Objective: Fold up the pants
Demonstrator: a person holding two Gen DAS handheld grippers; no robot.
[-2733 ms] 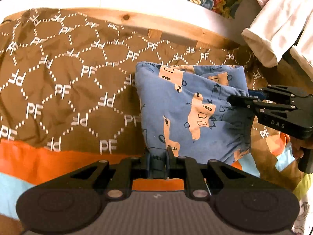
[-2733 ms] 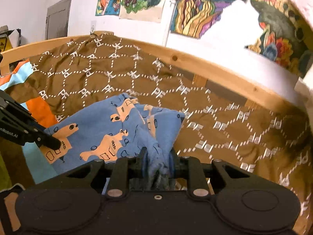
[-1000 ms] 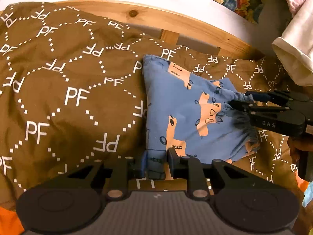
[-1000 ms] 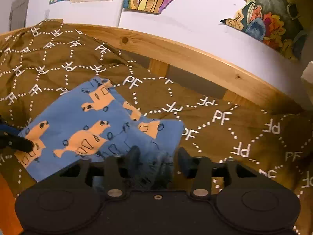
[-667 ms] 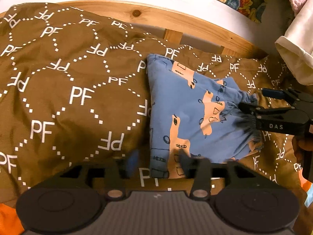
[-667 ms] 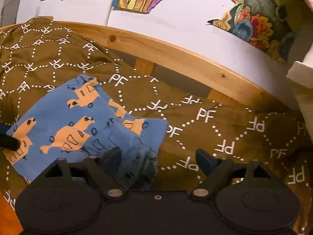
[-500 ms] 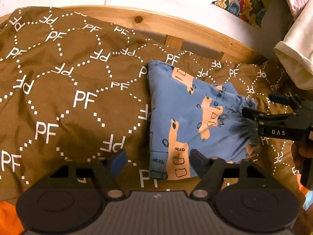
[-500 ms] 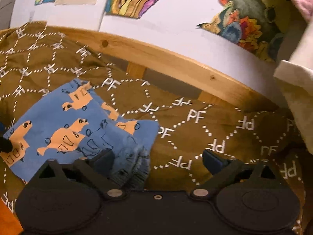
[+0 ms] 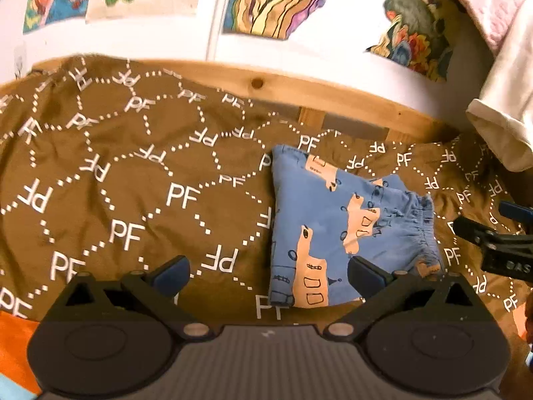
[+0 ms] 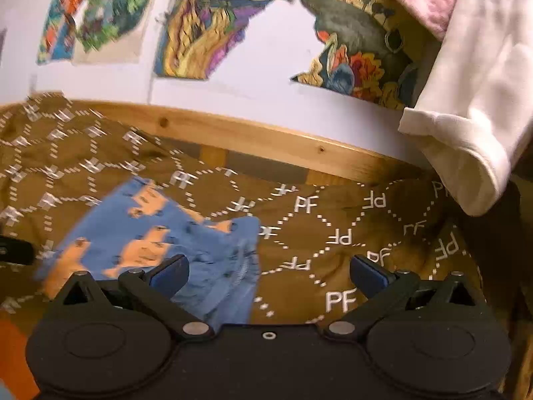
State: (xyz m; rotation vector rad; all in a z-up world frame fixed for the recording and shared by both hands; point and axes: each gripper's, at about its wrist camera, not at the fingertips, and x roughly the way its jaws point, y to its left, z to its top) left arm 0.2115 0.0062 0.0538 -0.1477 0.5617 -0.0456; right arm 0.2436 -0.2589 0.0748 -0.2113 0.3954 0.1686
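The blue pants [image 9: 333, 226] with orange vehicle prints lie folded into a small packet on the brown blanket [image 9: 133, 200]. My left gripper [image 9: 268, 271] hovers just short of the packet's near edge, its jaws opening wide and pressing on nothing. In the right wrist view the pants [image 10: 160, 233] lie ahead and to the left, their gathered waistband nearest me. My right gripper [image 10: 269, 270] is open, with only the waistband corner and blanket showing between its fingers. The right gripper's tips [image 9: 493, 243] show at the edge of the left wrist view, clear of the cloth.
A wooden bed rail [image 9: 333, 100] runs behind the blanket under a white wall with colourful posters [image 10: 213, 23]. White folded fabric [image 10: 466, 116] hangs at the right. An orange patch of bedding [image 9: 13, 340] shows at the near left.
Both grippers let go of the pants, opened wide and drew back a little. The folded packet stays flat on the blanket.
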